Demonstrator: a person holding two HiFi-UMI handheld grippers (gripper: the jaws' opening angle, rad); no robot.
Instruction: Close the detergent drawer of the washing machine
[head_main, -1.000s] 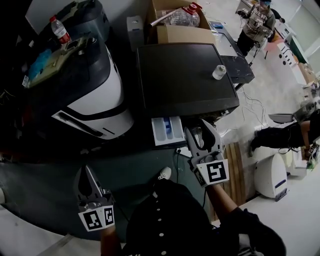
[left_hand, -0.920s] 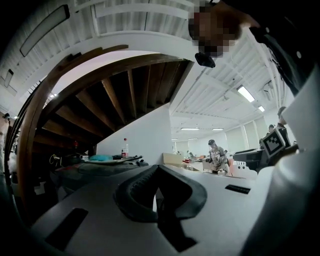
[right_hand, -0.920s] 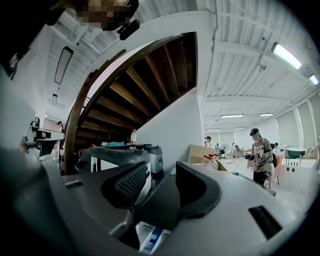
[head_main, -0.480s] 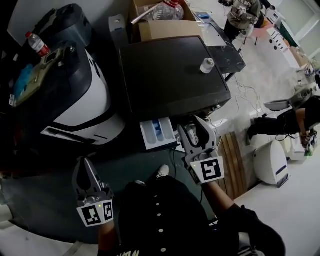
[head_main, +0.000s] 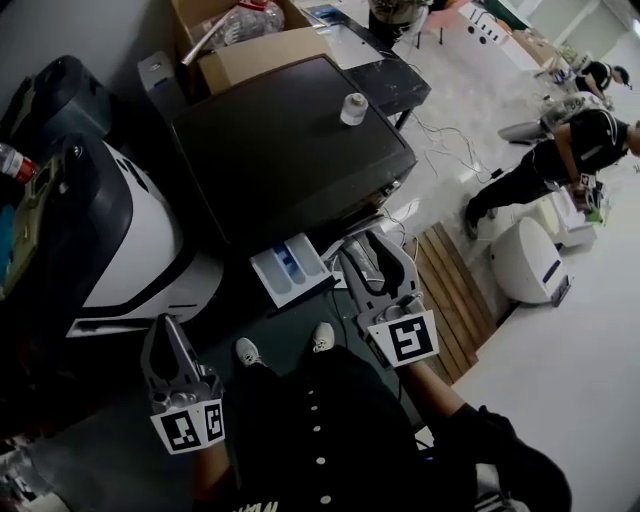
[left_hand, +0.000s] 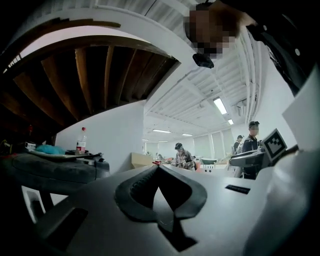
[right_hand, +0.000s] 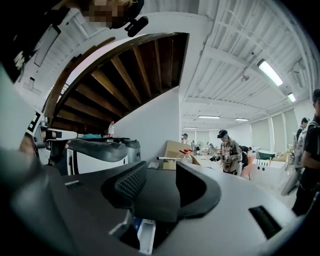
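The washing machine (head_main: 290, 140) has a dark top, and its white detergent drawer (head_main: 290, 268) stands pulled out from the front, with blue inside. My right gripper (head_main: 368, 247) is open just to the right of the drawer's front end and does not touch it. In the right gripper view its jaws (right_hand: 160, 185) stand apart with nothing between them, and the drawer (right_hand: 145, 235) shows below them. My left gripper (head_main: 170, 330) is low at the left, well away from the drawer. Its fingertips (left_hand: 159, 167) meet and hold nothing.
A black-and-white machine (head_main: 130, 250) stands left of the washer. A small white jar (head_main: 353, 108) sits on the washer's top, with a cardboard box (head_main: 250, 50) behind it. A wooden pallet (head_main: 455, 290), a white appliance (head_main: 525, 265) and a bending person (head_main: 560, 150) are to the right.
The head view has swung, so the washer and drawer sit further left in the picture. The right gripper has shifted left with them, still open beside the drawer. The drawer is still out.
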